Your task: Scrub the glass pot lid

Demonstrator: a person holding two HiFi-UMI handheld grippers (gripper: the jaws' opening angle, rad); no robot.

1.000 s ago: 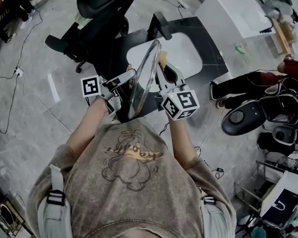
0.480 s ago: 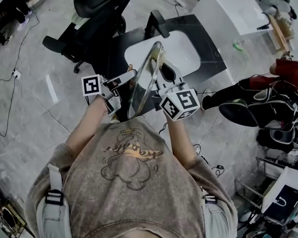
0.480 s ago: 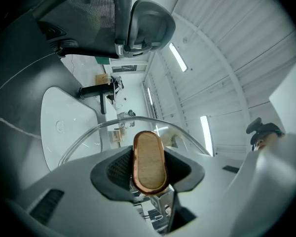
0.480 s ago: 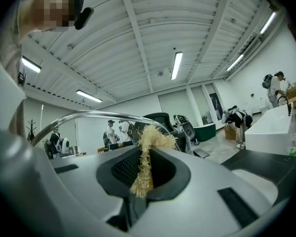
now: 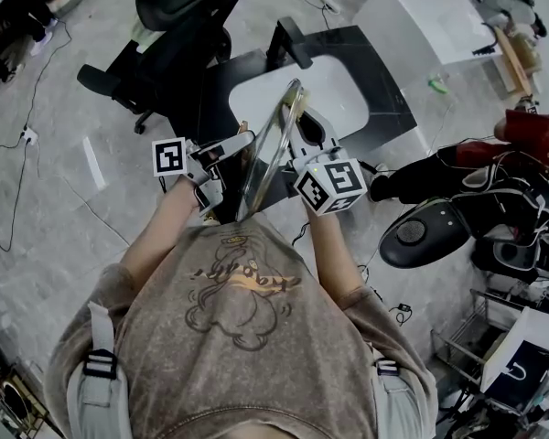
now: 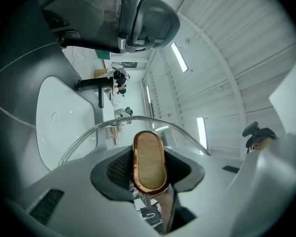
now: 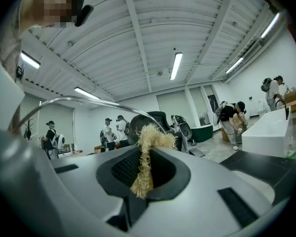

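Observation:
The glass pot lid stands on edge above the sink, between my two grippers. My left gripper is shut on the lid's knob, a wooden oval with a copper rim, and the lid's curved rim arcs just beyond it. My right gripper is shut on a straw-coloured fibre scrubber. In the head view the scrubber lies against the lid's right face near the top edge. The lid's rim crosses the right gripper view just past the scrubber.
A black counter holds a white sink with a black faucet. A black office chair stands behind it and a white table at the far right. A person in red and a black stool are at right.
The lid and the left gripper have hardly moved. The right gripper has edged slightly up along the lid. At right the black stool has shifted nearer.

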